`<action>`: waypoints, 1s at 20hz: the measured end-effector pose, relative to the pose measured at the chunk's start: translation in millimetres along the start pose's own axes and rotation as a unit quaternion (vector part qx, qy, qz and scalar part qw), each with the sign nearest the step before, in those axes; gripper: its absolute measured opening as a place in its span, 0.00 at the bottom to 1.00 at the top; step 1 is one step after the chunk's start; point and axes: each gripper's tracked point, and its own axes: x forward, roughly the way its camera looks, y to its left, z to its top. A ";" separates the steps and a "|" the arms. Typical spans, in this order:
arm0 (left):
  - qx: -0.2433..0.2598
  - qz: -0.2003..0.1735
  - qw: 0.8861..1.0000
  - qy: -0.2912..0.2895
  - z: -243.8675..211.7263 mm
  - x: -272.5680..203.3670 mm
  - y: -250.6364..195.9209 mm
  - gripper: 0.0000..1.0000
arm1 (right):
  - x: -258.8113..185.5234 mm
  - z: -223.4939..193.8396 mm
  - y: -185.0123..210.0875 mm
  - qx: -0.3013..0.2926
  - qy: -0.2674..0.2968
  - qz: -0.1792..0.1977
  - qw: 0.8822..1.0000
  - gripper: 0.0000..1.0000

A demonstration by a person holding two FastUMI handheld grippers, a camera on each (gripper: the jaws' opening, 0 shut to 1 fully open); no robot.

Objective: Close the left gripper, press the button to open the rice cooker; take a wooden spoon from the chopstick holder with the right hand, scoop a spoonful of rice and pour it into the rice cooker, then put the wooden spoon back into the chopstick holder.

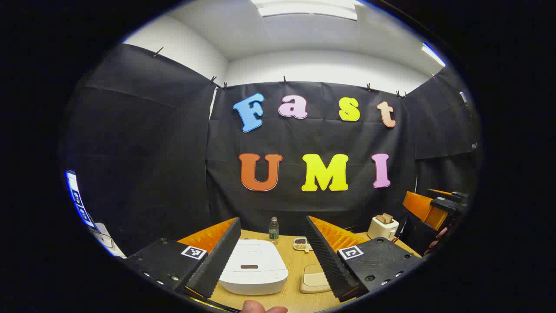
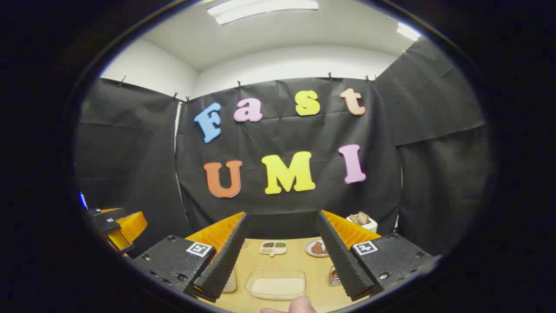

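Note:
The white rice cooker [image 1: 254, 271] sits on the wooden table [image 1: 295, 261] with its lid down, low between my left gripper's fingers. My left gripper [image 1: 273, 219] is open and empty, held above the table's near edge. My right gripper [image 2: 282, 214] is open too, with nothing between its fingers. Below it lies a clear tray of white rice [image 2: 276, 284]; the same tray [image 1: 315, 278] lies right of the cooker. A small brown object [image 2: 333, 276] is partly hidden behind the right finger; I cannot tell what it is. Each gripper is visible at the edge of the other's view: the right gripper [image 1: 438, 204] and the left gripper [image 2: 117, 226].
A water bottle [image 1: 273, 230] stands behind the cooker. A divided dish of grains [image 2: 273, 248] and a plate with brown food [image 2: 317, 248] lie farther back. A white toaster [image 2: 361, 221] stands at the back right. A fingertip [image 2: 299, 304] pokes in at the bottom edge.

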 end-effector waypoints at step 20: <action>0.001 0.007 1.000 0.007 -7.8 2.9 2.5 0.95 | 1.8 3.1 4.2 -0.002 -0.004 0.011 1.000 1.00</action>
